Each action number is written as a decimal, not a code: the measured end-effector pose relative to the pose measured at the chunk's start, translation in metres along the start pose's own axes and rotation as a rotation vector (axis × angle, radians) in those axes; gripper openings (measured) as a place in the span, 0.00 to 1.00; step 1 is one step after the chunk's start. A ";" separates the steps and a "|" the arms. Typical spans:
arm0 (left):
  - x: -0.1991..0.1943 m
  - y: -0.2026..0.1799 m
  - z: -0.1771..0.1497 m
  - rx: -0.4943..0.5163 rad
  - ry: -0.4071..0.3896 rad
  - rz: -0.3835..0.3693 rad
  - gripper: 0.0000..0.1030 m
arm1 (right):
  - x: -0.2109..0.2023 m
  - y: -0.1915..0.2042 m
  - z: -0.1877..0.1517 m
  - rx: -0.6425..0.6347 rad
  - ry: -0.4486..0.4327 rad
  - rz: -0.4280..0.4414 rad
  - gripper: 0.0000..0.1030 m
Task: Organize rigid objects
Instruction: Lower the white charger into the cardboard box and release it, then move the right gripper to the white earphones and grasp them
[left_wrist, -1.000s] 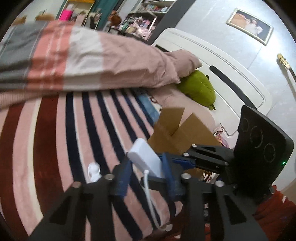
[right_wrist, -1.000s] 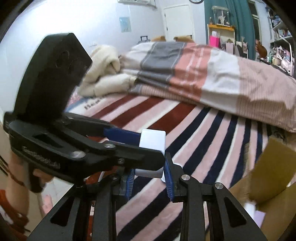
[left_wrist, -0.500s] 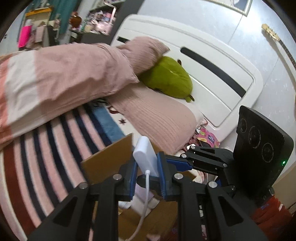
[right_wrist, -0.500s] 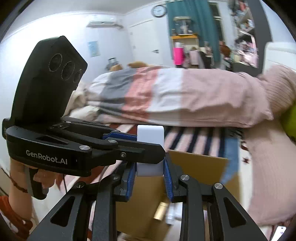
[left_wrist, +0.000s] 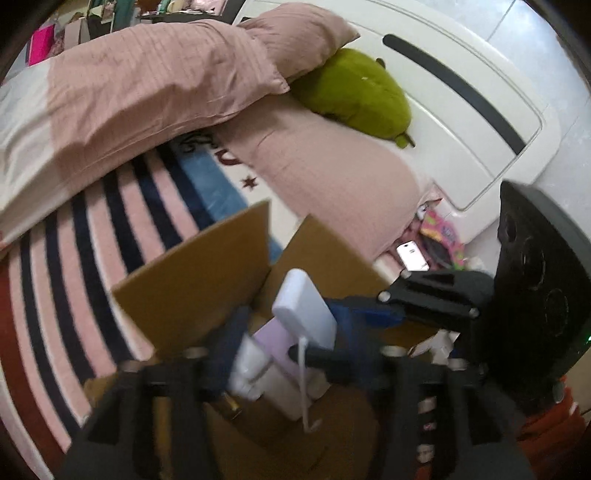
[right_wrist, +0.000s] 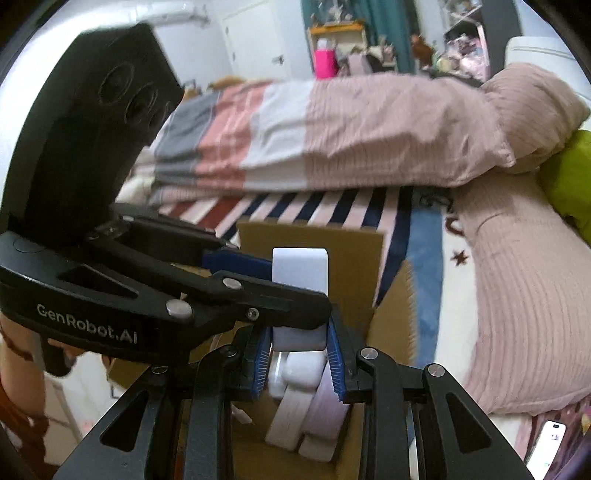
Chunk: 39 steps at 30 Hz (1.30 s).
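Hovering over open brown cardboard box, up from striped bed a second ago. Left gripper spread open; right gripper clenched on white rectangular power bank, above box's 6 o'clock contents. Drop-in likely next.

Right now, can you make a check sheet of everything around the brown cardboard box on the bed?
Surface: pink, navy and red striped blanket on a bed.
Job's things: white rectangular power bank held above the open brown cardboard box; white and lilac flat packs stand inside.
Clutter: green plush toy; white phone beside the pink pillow.
Grippers: right gripper clamps the power bank; left gripper is open around it.
Cables: white cable hangs from the power bank.
Surroundings: white headboard, teal curtain.
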<state>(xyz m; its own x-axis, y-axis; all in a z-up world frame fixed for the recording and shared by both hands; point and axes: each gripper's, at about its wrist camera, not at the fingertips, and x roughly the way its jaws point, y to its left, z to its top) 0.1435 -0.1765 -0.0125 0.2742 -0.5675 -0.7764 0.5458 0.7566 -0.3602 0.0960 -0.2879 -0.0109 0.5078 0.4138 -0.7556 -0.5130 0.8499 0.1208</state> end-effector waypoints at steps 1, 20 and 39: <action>-0.003 0.002 -0.003 -0.002 0.000 0.003 0.58 | 0.003 0.003 -0.001 -0.014 0.020 -0.011 0.23; -0.162 0.118 -0.122 -0.196 -0.263 0.315 0.73 | 0.030 0.169 0.033 -0.208 -0.003 0.162 0.53; -0.144 0.186 -0.238 -0.389 -0.226 0.361 0.73 | 0.225 0.180 -0.037 -0.108 0.085 0.028 0.56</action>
<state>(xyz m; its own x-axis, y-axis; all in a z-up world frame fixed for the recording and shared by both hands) 0.0167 0.1230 -0.0910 0.5744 -0.2743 -0.7712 0.0670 0.9548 -0.2897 0.0922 -0.0538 -0.1835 0.4345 0.4039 -0.8050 -0.5995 0.7967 0.0761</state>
